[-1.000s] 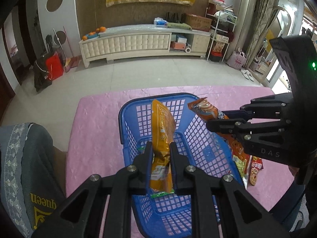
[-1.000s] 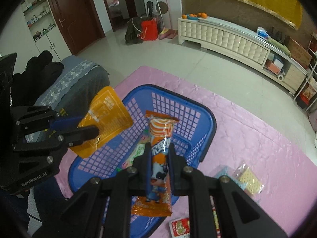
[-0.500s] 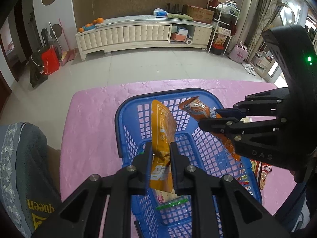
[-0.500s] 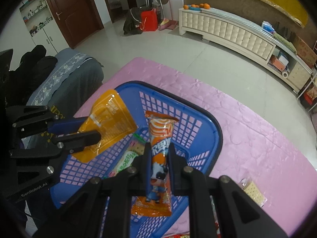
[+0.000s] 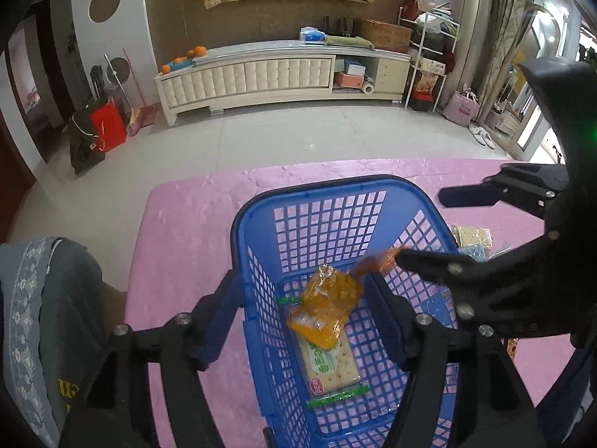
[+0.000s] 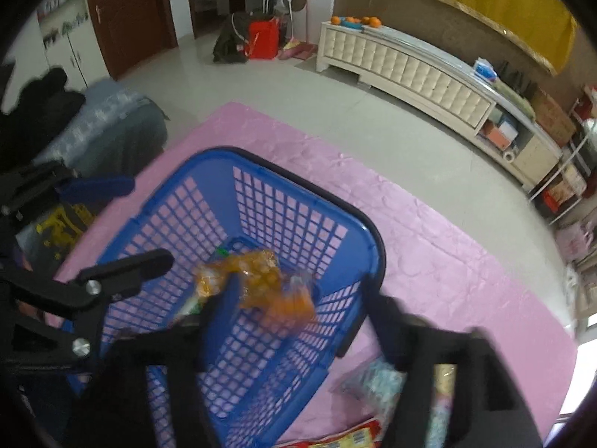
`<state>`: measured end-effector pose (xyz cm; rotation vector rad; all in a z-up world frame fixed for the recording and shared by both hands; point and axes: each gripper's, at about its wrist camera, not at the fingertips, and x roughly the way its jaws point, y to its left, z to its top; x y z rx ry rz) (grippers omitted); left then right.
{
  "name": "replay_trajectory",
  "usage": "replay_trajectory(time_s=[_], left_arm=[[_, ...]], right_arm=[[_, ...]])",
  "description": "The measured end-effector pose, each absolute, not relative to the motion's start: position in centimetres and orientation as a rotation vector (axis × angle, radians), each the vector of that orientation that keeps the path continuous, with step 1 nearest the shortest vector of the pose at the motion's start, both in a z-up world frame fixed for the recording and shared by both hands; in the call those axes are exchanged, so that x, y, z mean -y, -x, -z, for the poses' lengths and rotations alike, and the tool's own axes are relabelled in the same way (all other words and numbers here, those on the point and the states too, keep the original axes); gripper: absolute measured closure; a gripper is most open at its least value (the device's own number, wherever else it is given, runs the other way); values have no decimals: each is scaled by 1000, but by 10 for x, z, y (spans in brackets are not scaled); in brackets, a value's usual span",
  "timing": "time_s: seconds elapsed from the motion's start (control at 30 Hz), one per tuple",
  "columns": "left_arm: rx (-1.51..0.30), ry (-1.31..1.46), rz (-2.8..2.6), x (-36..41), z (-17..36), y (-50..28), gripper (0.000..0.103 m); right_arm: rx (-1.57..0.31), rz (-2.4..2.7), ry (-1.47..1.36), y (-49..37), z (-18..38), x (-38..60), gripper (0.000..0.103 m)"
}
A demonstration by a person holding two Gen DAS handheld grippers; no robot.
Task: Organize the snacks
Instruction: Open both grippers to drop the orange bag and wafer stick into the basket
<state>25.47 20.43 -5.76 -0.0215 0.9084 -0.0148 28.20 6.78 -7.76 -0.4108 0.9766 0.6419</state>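
- Both claws hung over the blue basket (image 5: pixel 321 201), pointing steeply down into it, side by side.
- Left gripper (image 5: pixel 302 298): jaws had just been opening, stood wide apart w/ nothing pinched. The yellow-orange packet (image 5: pixel 324 310) lay loose betw. them on the basket floor, resting partly on the green-label cracker pack (image 5: pixel 328 366).
- Right gripper (image 6: pixel 298 321): jaws had just been opening too, wide apart. The orange wrapper (image 6: pixel 287 298) showed as a blur betw. them, inside the basket – we judged it let go and dropping, but the blur kept us from saying it had landed.
- So two snacks were in the basket or on their way in.
- Key relation for what comes next, as we read it: leftover snacks sat on the pink table cover (image 6: pixel 429 261) outside the basket's right wall – a cracker pack (image 5: pixel 472 235) and a pale blue packet (image 6: pixel 377 380) – i.e. on the right gripper's side, just beside it and below. Left gripper was farther off, w/ the basket betw. it and them.
- Long axes of those leftovers: too cropped and blurred to tell.
- We reckoned the right claw was the nearer one for the next pick.
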Motion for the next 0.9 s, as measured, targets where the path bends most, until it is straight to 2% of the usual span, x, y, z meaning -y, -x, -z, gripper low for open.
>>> replay_trajectory(time_s=[0.3, 0.67, 0.9], left_arm=[[-874, 45, -7, -194, 35, -236, 37], [-824, 2, 9, -164, 5, -203, 35], [-784, -23, 32, -137, -7, -184, 28]], right_arm=[[-968, -579, 323, -271, 58, -29, 16], [-915, -565, 241, -239, 25, 9, 15], [-896, -560, 199, -219, 16, 35, 15]])
